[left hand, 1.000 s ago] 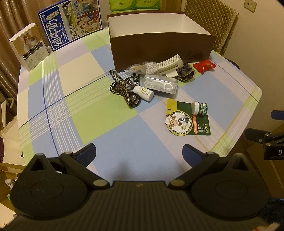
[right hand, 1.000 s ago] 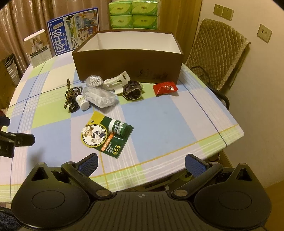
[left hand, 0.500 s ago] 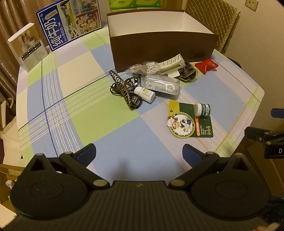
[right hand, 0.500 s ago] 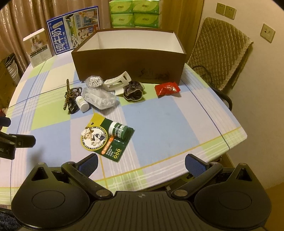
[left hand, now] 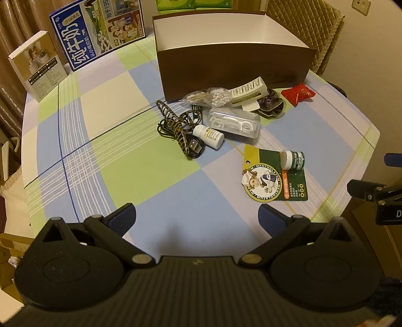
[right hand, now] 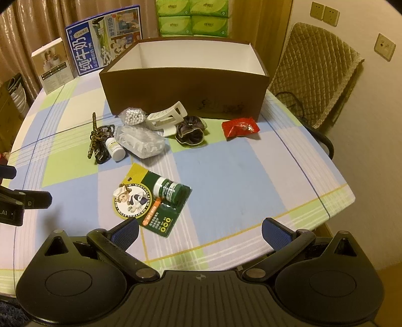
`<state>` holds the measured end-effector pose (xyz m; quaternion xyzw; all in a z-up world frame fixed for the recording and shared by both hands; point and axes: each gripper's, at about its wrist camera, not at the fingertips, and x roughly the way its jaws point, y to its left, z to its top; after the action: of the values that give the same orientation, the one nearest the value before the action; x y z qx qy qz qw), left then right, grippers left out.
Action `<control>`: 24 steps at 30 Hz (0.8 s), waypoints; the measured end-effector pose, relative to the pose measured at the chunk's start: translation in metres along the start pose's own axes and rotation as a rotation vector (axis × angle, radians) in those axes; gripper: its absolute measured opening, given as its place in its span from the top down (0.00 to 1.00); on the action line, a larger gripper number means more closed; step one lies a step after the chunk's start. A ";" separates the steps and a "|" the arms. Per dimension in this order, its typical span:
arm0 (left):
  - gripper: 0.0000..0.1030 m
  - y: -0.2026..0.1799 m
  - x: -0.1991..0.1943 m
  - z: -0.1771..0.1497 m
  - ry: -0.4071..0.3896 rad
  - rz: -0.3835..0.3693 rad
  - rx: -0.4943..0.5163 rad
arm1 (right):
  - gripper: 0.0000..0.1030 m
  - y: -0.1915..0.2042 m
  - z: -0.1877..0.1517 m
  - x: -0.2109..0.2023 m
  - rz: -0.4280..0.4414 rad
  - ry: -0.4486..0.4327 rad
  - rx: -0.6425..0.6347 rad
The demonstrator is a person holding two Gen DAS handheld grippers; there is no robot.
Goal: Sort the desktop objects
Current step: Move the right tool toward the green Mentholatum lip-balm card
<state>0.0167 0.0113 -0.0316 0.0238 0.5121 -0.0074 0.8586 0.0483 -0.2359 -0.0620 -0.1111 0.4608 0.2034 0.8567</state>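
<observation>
Right wrist: balm card (right hand: 150,198) beside left pad (right hand: 125,232).

I look over a table under a checked cloth (right hand: 251,176) in warm, dim light. Behind it hang brown curtains (right hand: 32,27); a quilted chair (right hand: 314,73) stands against a cream wall (right hand: 371,100) with switch plates (right hand: 324,15). Green tissue packs (right hand: 193,17) are stacked at the back.

Home dining room: checked tablecloth (right hand: 251,176), padded chair (right hand: 314,75), curtains (right hand: 37,25), stacked tissue packs (right hand: 193,17)
</observation>
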 end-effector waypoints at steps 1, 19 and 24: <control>0.01 0.001 0.001 0.001 0.002 0.001 -0.002 | 0.02 0.000 0.000 0.001 0.002 0.001 0.000; 0.01 0.012 0.032 0.017 0.013 0.009 -0.029 | 0.02 -0.009 0.011 0.028 0.062 0.008 0.040; 0.03 0.017 0.041 0.023 -0.001 0.008 -0.042 | 0.02 -0.013 0.014 0.038 0.065 0.012 0.051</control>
<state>0.0572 0.0281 -0.0566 0.0080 0.5115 0.0068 0.8592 0.0837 -0.2323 -0.0861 -0.0754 0.4743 0.2188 0.8494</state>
